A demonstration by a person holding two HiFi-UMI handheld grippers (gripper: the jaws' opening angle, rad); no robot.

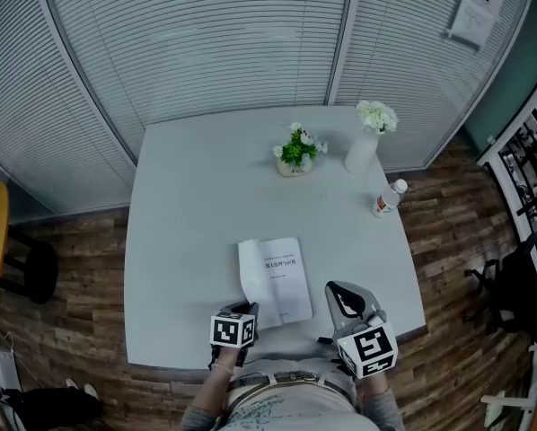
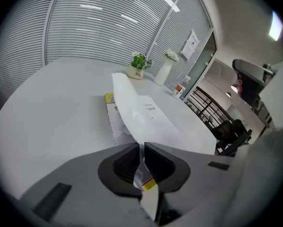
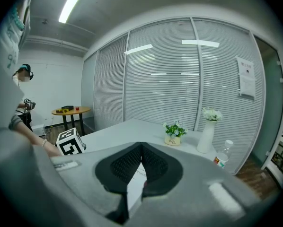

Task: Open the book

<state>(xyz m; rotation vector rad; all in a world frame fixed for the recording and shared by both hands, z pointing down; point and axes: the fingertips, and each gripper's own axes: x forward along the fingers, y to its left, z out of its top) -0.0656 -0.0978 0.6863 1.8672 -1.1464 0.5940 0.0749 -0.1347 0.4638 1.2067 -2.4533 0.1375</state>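
**Left gripper (image 2: 142, 145) holds a paperback's cover (image 2: 132, 100) curled up**
Its fingers (image 2: 125, 162) pinch the thin, floppy cover at the near corner, probably the best hold on a light book (image 1: 282, 281) that could slide. The right gripper (image 1: 345, 294), fingers pressed together, hovers beside it. One book lies near the tabletop's (image 1: 188, 205) front edge. Beyond stand one potted plant (image 1: 295, 155), one vase (image 1: 363, 151) and one bottle (image 1: 387, 198).

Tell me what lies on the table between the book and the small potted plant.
Nothing: in the head view the table is bare between the book and the potted plant.
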